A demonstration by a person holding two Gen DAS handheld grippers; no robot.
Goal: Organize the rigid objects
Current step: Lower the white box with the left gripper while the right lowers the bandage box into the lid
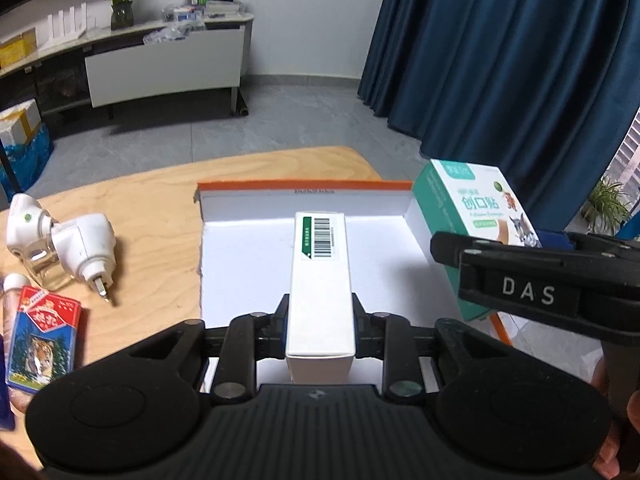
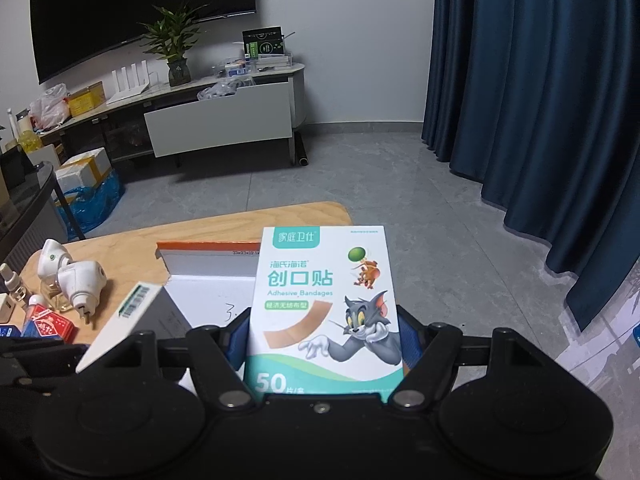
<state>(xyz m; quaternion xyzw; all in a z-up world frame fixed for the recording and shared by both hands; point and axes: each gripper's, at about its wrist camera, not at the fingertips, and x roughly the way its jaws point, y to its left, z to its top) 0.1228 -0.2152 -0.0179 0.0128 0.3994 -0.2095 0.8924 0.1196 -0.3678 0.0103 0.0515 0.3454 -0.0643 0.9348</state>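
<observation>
My left gripper [image 1: 320, 312] is shut on a long white carton [image 1: 320, 264] with a barcode label. It holds the carton over the white floor of an open, orange-rimmed cardboard box [image 1: 304, 188]. My right gripper [image 2: 324, 328] is shut on a green-and-white adhesive bandage box [image 2: 324, 280], its blue pads pressing both sides. In the left wrist view the bandage box [image 1: 472, 204] sits at the orange-rimmed box's right wall, with the right gripper [image 1: 460, 256] coming in from the right. In the right wrist view the white carton [image 2: 128, 320] shows at the left, over the orange-rimmed box [image 2: 208, 246].
On the wooden table [image 1: 152, 208], left of the box, lie two white plug-in devices [image 1: 80, 244] and a red-and-blue card pack [image 1: 40, 340]. Beyond the table's far edge is grey floor. A blue curtain [image 1: 500, 60] hangs at the right, and a low cabinet [image 1: 160, 64] stands far back.
</observation>
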